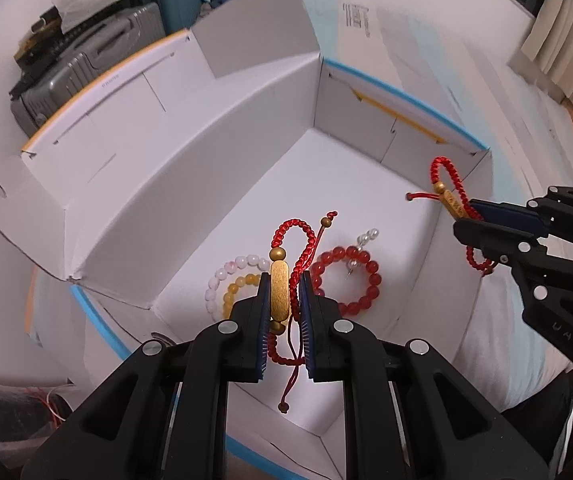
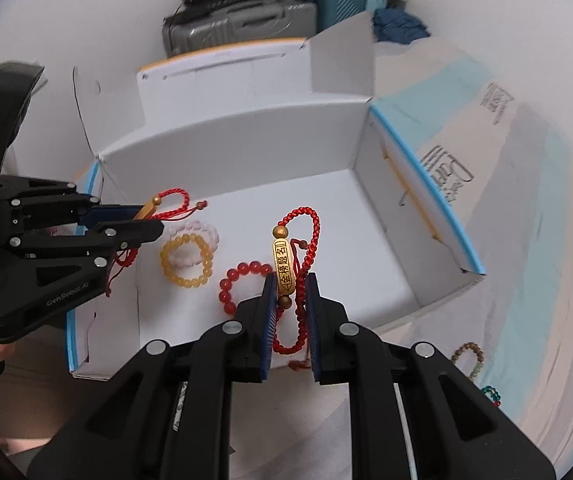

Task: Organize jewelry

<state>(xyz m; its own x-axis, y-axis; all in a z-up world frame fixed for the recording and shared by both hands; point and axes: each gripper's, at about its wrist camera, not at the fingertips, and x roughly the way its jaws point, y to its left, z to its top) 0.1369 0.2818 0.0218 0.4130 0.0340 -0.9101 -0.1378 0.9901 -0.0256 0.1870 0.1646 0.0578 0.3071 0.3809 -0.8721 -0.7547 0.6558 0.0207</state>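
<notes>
My left gripper [image 1: 282, 292] is shut on a red braided cord bracelet with a plain gold bar [image 1: 279, 290] and holds it above the open white box [image 1: 190, 184]. My right gripper [image 2: 291, 292] is shut on a second red cord bracelet whose gold bar is engraved [image 2: 285, 266], above the box near its front edge. Each gripper shows in the other view: the right gripper [image 1: 464, 216] and the left gripper [image 2: 146, 220]. On the box floor lie a red bead bracelet [image 1: 350, 280], a yellow bead bracelet [image 2: 186, 260] and a pale pink bead bracelet [image 2: 206, 232].
The box has blue-edged walls [image 2: 426, 184] and raised flaps [image 1: 254, 24]. Two more bead bracelets [image 2: 468, 354] lie outside the box on the white-and-blue cover at the right. Suitcases [image 2: 238, 28] stand behind the box.
</notes>
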